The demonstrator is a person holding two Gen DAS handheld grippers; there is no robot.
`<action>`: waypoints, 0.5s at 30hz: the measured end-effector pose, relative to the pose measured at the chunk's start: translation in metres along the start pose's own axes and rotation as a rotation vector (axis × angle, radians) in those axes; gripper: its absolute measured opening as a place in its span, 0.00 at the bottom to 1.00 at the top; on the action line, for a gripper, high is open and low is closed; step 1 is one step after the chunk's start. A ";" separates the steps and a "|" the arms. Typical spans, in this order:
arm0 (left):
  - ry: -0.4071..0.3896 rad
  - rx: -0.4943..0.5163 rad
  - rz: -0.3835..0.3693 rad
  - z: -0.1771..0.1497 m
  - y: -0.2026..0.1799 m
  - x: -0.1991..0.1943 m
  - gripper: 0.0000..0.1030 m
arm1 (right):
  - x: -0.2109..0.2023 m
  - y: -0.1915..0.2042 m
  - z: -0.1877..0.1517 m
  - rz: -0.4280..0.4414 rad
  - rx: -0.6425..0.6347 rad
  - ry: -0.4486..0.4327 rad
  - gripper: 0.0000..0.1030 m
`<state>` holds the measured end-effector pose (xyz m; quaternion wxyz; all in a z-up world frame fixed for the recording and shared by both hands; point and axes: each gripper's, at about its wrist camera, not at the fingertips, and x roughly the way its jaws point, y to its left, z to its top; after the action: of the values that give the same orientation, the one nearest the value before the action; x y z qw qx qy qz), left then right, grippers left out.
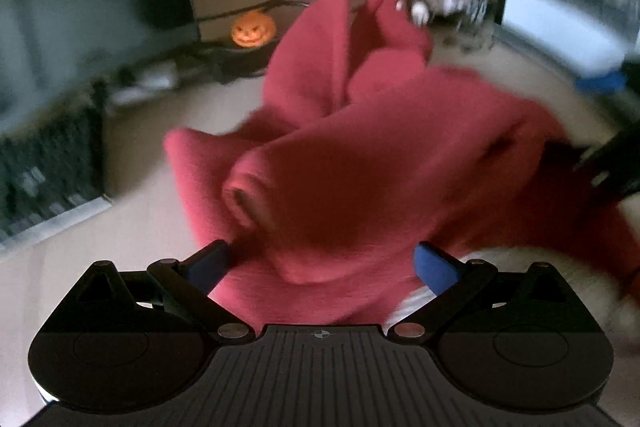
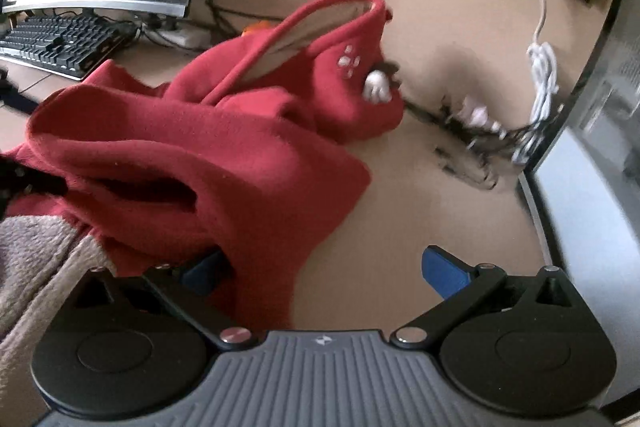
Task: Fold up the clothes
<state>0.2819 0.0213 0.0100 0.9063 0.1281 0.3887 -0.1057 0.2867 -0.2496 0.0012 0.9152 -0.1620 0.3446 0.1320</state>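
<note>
Spreading first: red fleece garment [image 1: 360,155] lies bunched; left gripper [image 1: 324,263] and right gripper [image 2: 320,267] both gape wide, holding nothing. I'd pinch one hem edge.

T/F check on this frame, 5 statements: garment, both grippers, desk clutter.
1. The garment is red. True.
2. It lies neatly folded. False: it is bunched and crumpled on the desk.
3. The left gripper is shut. False: its jaws stand wide apart, fabric between them.
4. The right gripper is open. True.
5. A green frog sits behind the garment. False: it is an orange pumpkin.
</note>
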 end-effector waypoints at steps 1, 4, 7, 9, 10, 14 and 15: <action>-0.009 0.036 0.051 0.000 0.002 0.001 0.98 | -0.001 -0.001 -0.002 0.005 0.013 0.005 1.00; -0.037 0.072 0.205 0.005 0.021 -0.001 0.99 | -0.005 -0.002 -0.002 0.007 0.037 0.000 1.00; -0.034 0.026 0.302 0.008 0.044 -0.005 0.98 | -0.006 -0.001 -0.003 0.018 0.043 0.011 1.00; -0.017 -0.021 0.315 0.004 0.057 -0.008 0.98 | -0.012 -0.004 -0.002 0.049 0.074 0.016 1.00; -0.003 -0.048 0.305 0.000 0.064 -0.010 0.98 | -0.019 -0.010 -0.001 0.079 0.122 0.008 1.00; 0.018 -0.144 0.164 -0.020 0.075 -0.027 0.98 | -0.051 -0.036 0.004 0.185 0.330 -0.033 1.00; 0.017 -0.158 0.123 -0.026 0.072 -0.033 0.98 | -0.059 -0.041 0.005 0.201 0.377 -0.040 1.00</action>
<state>0.2628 0.1011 0.0274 0.9149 0.0808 0.3950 -0.0176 0.2609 -0.2923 0.0534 0.9182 0.0497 0.3592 0.1591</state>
